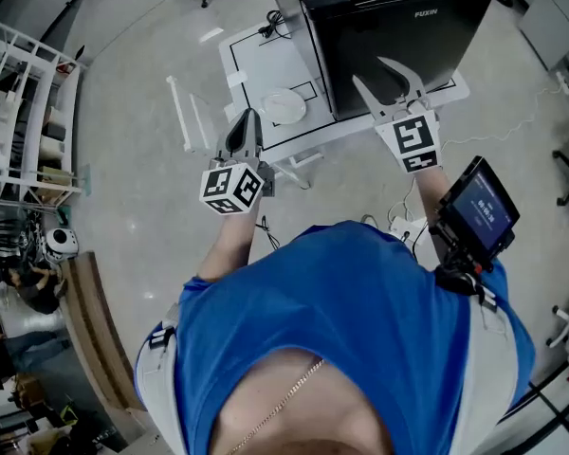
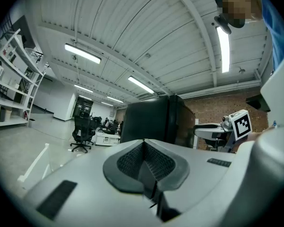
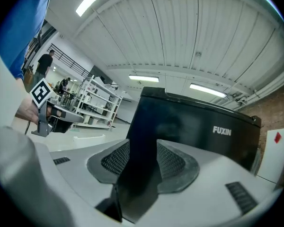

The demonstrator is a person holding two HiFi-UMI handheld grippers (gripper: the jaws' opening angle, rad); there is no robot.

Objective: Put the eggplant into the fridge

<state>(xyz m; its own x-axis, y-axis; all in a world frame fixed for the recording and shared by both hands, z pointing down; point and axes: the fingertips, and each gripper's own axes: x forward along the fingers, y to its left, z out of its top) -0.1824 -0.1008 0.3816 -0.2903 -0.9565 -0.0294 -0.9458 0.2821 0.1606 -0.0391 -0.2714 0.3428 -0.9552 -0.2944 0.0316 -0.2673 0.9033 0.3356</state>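
L gripper jaws shut, empty; R gripper jaws apart, empty, aimed at black fridge, top centre, door seemingly closed. Eggplant in no view: maybe inside already, maybe elsewhere. For any door work, approach edge squarely w/ R.

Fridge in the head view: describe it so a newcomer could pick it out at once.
On the grey floor at the top of the head view lies a white board marked with black lines. The fridge stands at the board's right side, straight ahead of the right gripper. It is the only black, glossy box there, with white FUXIN lettering.
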